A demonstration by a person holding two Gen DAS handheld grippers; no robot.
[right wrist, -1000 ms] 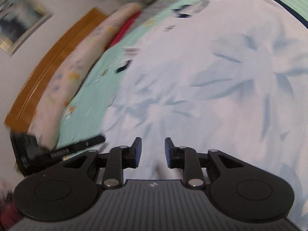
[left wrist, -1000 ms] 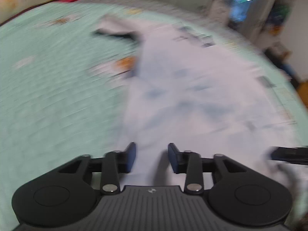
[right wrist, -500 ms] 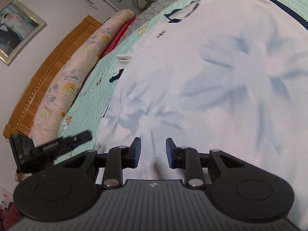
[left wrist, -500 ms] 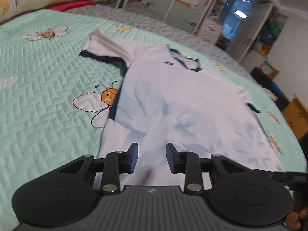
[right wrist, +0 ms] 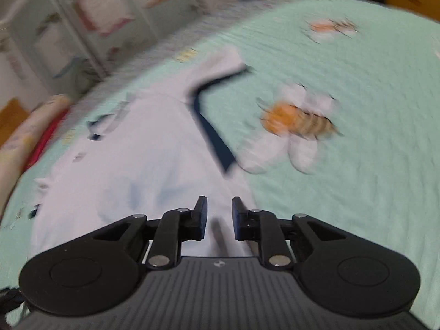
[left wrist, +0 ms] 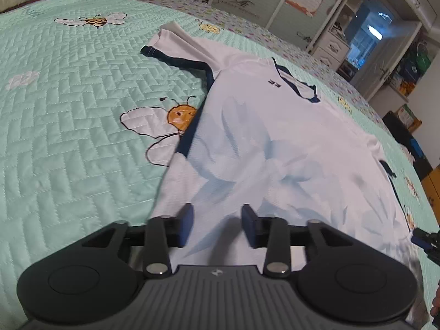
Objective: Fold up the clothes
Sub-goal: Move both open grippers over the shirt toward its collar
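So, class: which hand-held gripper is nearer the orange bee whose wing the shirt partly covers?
Left. The left hand-held gripper hovers over the shirt's hem beside that bee; the right hand-held gripper sits at the shirt's opposite edge.

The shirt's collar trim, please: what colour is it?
Navy blue collar trim, clearest in the left wrist view.

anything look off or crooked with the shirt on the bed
Nothing stands out. The white shirt lies flat and face up on the green quilt, its sleeve spread out and only soft wrinkles in the cloth. Neither gripper holds any of it.
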